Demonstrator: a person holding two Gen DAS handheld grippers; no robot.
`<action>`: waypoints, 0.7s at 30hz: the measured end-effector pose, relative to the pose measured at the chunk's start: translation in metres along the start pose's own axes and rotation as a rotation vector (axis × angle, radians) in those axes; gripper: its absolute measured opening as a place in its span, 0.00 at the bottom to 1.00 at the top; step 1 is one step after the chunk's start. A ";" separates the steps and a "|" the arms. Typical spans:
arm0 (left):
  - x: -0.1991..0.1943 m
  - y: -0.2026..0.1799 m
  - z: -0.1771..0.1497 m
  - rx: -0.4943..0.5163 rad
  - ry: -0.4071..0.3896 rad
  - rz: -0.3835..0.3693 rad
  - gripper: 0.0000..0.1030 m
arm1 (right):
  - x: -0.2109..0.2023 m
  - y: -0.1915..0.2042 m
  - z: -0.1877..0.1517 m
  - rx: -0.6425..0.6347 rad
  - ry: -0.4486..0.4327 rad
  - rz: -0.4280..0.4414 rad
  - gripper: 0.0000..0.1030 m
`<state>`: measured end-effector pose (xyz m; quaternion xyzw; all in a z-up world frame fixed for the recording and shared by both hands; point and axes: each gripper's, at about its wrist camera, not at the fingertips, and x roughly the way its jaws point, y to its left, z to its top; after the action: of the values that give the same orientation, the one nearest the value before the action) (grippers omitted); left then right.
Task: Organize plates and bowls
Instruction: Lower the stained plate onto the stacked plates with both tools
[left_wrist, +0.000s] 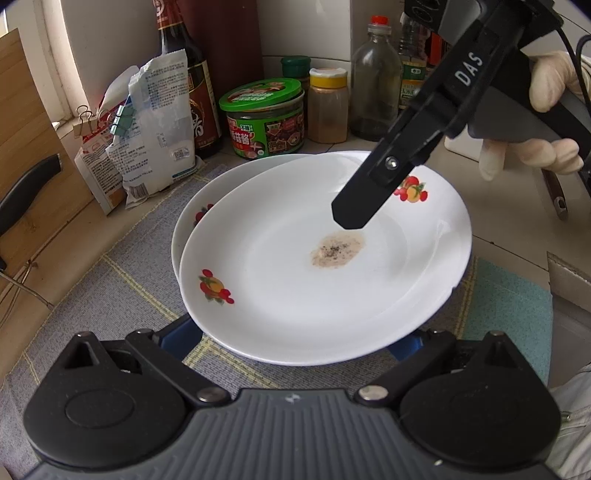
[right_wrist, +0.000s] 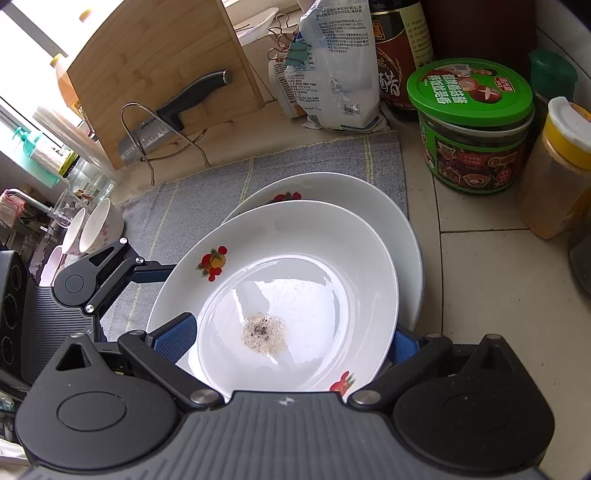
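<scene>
A white plate with fruit prints and a brown stain (left_wrist: 295, 266) lies over a second white fruit-print plate (left_wrist: 229, 181) on a grey cloth. It also shows in the right wrist view (right_wrist: 288, 266), above the lower plate (right_wrist: 369, 199). My left gripper (left_wrist: 295, 332) is open, its blue fingers wide apart under the plate's near rim. My right gripper (right_wrist: 291, 332) is open, one finger over the plate's inside and the other behind its rim. In the left wrist view its black finger (left_wrist: 354, 206) hangs just over the stain.
Behind the plates stand a green-lidded jar (left_wrist: 266, 118), a yellow-capped spice jar (left_wrist: 328, 107), bottles and a clipped bag (left_wrist: 155, 122). A cutting board with a knife (right_wrist: 177, 107) leans at the left. Two bowls (right_wrist: 96, 225) stand at the far left.
</scene>
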<state>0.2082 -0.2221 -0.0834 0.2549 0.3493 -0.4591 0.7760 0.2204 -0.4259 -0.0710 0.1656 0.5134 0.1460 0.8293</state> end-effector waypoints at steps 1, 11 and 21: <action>0.000 0.000 0.000 0.000 -0.001 -0.001 0.97 | -0.001 0.001 0.000 0.000 0.000 -0.002 1.00; 0.000 0.000 0.000 0.005 -0.005 -0.007 0.97 | -0.008 0.005 -0.006 0.004 -0.004 -0.021 1.00; -0.006 -0.004 0.001 0.034 -0.032 0.004 0.97 | -0.012 0.007 -0.011 0.015 -0.009 -0.052 1.00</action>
<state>0.2028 -0.2215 -0.0780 0.2613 0.3285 -0.4673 0.7781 0.2044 -0.4234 -0.0627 0.1593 0.5150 0.1198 0.8337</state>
